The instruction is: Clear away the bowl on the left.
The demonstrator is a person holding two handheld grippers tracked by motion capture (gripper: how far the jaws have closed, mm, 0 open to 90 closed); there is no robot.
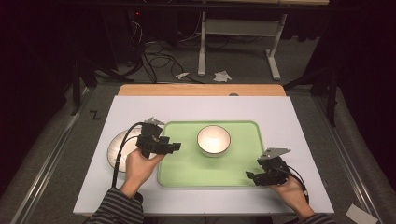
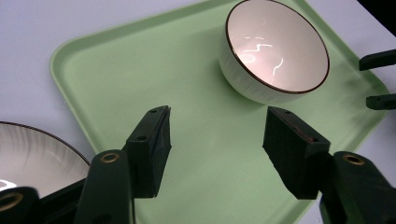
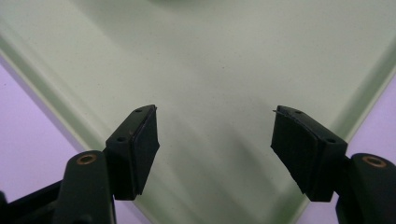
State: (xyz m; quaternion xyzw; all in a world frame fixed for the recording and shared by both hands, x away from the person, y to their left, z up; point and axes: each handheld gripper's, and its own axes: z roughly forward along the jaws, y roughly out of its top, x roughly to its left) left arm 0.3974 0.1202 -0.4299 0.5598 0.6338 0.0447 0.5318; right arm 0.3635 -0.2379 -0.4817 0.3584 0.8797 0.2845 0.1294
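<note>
A pale green tray (image 1: 233, 169) lies in the middle of the white table. In it stands a white bowl (image 1: 213, 140) with a dark rim, also in the left gripper view (image 2: 275, 49). My left gripper (image 1: 176, 146) hangs over the tray's left edge, open and holding nothing (image 2: 217, 135). Left of the tray, partly under that hand, lies a white plate (image 1: 116, 145) (image 2: 32, 154). My right gripper (image 1: 250, 176) is open over the tray's near right corner (image 3: 215, 135), with bare tray (image 3: 210, 70) between its jaws.
The white table (image 1: 140, 109) has a wooden strip (image 1: 201, 90) along its far edge. Beyond it are a table frame (image 1: 238, 42), cables and scraps of paper on the floor. The other gripper's fingertips (image 2: 380, 79) show at the right edge of the left gripper view.
</note>
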